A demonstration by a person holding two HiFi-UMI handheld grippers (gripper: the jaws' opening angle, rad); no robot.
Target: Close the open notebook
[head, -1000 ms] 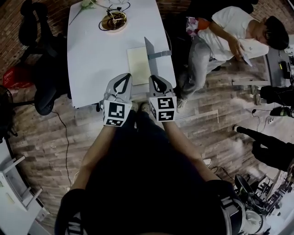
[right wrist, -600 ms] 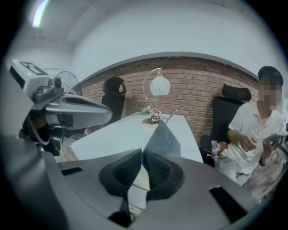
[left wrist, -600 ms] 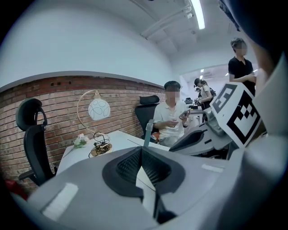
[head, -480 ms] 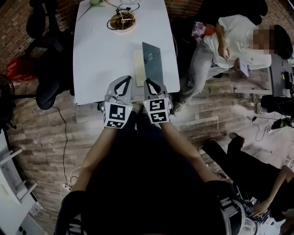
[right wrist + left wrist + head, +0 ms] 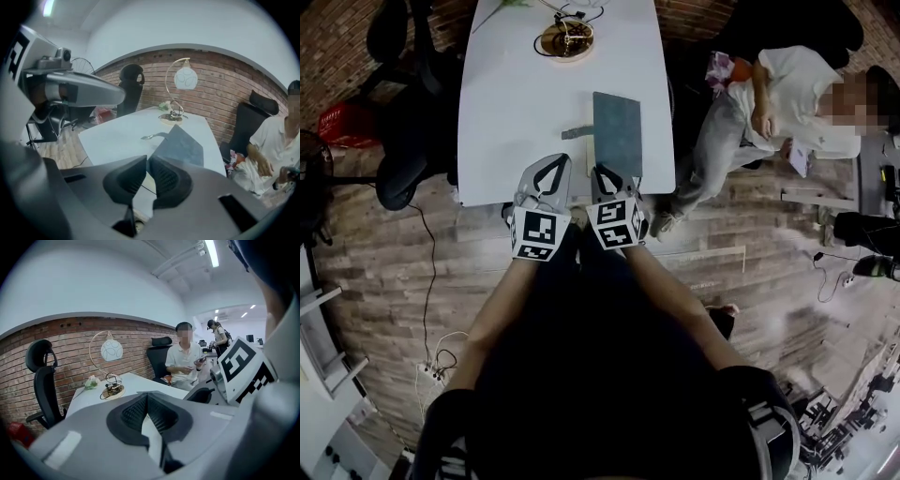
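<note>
My right gripper [image 5: 602,172] has its jaws pinching the near edge of the notebook's [image 5: 618,131] grey cover, almost flat, by the desk's [image 5: 516,103] near right corner. My left gripper's [image 5: 555,161] jaws are pressed together, empty.

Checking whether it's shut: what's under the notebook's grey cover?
A strip of cream page shows under the left edge of the cover. The rest of the pages cannot be seen, because the cover hides them.
</note>
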